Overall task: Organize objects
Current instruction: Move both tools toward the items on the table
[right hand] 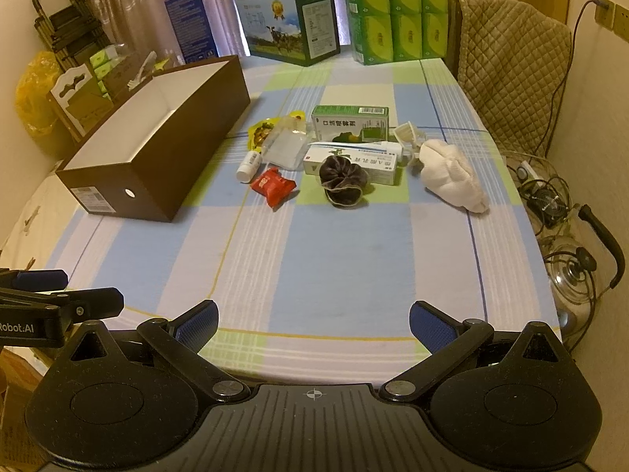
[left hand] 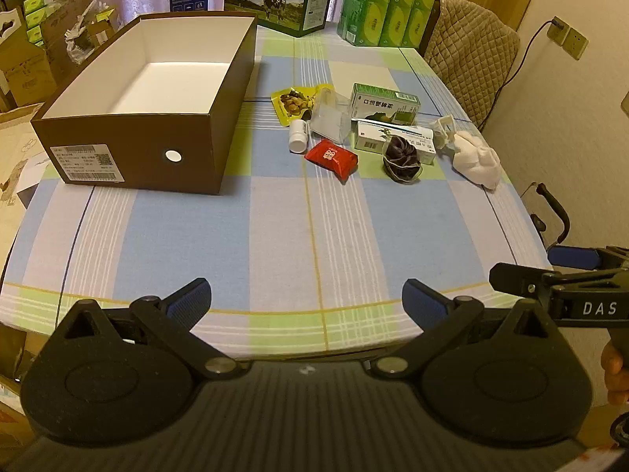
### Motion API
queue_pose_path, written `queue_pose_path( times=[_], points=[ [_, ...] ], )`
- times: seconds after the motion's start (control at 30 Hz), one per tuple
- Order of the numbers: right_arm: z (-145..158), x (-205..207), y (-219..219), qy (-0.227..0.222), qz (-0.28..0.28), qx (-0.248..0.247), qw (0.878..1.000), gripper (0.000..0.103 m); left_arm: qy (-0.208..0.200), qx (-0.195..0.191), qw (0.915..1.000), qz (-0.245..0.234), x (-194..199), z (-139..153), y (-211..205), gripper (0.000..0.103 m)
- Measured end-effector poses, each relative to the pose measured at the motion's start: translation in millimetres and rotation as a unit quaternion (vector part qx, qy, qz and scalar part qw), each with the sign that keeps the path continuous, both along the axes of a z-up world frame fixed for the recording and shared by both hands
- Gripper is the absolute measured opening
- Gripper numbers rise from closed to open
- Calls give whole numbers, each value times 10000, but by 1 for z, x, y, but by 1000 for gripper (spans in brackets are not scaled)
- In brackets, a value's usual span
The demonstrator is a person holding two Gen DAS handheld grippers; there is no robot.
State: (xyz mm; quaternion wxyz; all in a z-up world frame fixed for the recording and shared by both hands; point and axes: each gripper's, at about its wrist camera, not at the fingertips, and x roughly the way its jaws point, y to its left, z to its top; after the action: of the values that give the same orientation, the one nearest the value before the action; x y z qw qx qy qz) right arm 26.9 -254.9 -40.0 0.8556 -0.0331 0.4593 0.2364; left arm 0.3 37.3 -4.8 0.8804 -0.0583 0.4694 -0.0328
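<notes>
At the far edge of the checked surface (right hand: 334,275) stand a milk carton box (right hand: 291,25) printed with a cow, a blue box (right hand: 190,23) to its left, and stacked green tissue packs (right hand: 397,13) to its right. A quilted beige cover (right hand: 507,67) drapes a chair. A glass kettle (right hand: 574,275) sits beside the surface's right edge.

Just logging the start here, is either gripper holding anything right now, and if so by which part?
Nothing is held. The left gripper and right gripper are both open, with only tablecloth between their fingers.
</notes>
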Motion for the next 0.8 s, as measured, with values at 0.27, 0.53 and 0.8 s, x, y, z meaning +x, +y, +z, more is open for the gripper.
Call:
queue_pose_path(
  times=[0.27,0.53,0.8],
  points=[
    [-1,-1,5,8,-43,-38,10000,101,35,-10,10000,-55,3,-2,5,102],
    [-3,-2,10,26,-123,-61,9999,101,61,-30,9999,-142,6,-5,9,102],
    [-4,-2,11,73,-197,-62,9998,101,119,-52,9996,-232,11,-9,7,102]
  ],
)
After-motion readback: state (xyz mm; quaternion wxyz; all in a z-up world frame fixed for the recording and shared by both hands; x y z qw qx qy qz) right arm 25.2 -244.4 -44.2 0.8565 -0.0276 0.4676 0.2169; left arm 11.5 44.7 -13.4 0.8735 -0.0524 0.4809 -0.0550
